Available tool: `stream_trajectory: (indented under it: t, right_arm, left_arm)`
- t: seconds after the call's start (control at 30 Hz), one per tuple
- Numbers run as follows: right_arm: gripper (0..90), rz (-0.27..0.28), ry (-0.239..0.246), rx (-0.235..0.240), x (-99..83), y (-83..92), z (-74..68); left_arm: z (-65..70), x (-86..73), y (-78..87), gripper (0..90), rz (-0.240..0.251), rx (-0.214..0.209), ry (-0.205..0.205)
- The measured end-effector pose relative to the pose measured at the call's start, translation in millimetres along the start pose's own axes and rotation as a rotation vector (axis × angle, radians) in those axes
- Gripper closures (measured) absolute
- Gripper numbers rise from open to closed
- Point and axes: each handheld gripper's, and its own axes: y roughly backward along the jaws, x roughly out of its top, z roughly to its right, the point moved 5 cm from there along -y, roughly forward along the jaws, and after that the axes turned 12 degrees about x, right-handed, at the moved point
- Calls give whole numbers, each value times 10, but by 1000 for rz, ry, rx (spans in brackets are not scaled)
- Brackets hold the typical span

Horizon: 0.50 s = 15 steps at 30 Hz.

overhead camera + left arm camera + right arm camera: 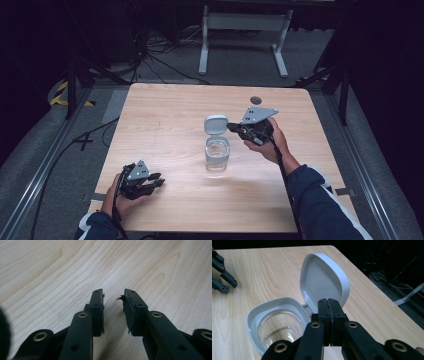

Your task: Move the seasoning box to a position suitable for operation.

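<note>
Jar: I am working on a clear jar with a grey collar, standing upright near the middle of the table; its inside is looking empty in the right gripper view.
Lid: the hinged lid is standing up, tipped back on its hinge at the far side of the jar (wide open, as far as I can judge).
Right gripper: I am holding my right gripper with its jaws pressed together and nothing between them; the tips are sitting right at the lid, by its lower edge near the hinge. Whether they are actually touching it I cannot tell.
Left gripper: my left gripper is resting low over bare wood near my edge of the table, well apart from the jar, its jaws standing partly open with nothing between them.
Risk, tipping: nothing is steadying the jar, so if I am pushing the lid with closed tips, the jar may be sliding or toppling instead of the lid swinging.
Risk, slipping: closed tips on smooth plastic are likely glancing off, and the lid could be snapping shut or staying up.
Risk, hinge: pressing close to the hinge gives poor leverage and may be straining it.
</note>
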Motion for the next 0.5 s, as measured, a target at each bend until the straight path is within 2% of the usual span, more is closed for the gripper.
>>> stream_trajectory:
  t: [0.03, 0.1, 0.13, 0.27, 0.37, 0.5]
  right_arm:
    - [898, -2, 7, -5, 5, 8, 1]
    - [897, -4, 12, -4, 10, 28, -1]
    - [897, -3, 13, -3, 13, 42, -1]
    - [896, 25, 2, -4, 20, 111, 15]
    - [896, 19, 9, -12, 13, 134, 19]
    - [885, -3, 12, -21, -13, 177, 19]
  left_arm:
    - [-2, 1, -4, 689, 5, 1, -6]
    - [22, 2, -14, 683, 14, 3, 7]
    - [19, 4, -14, 683, 11, 6, -3]
    - [10, 7, -22, 659, 13, 13, 4]
    - [5, 14, -22, 651, 12, 11, -23]
    - [-8, 19, -39, 609, 12, 19, 4]
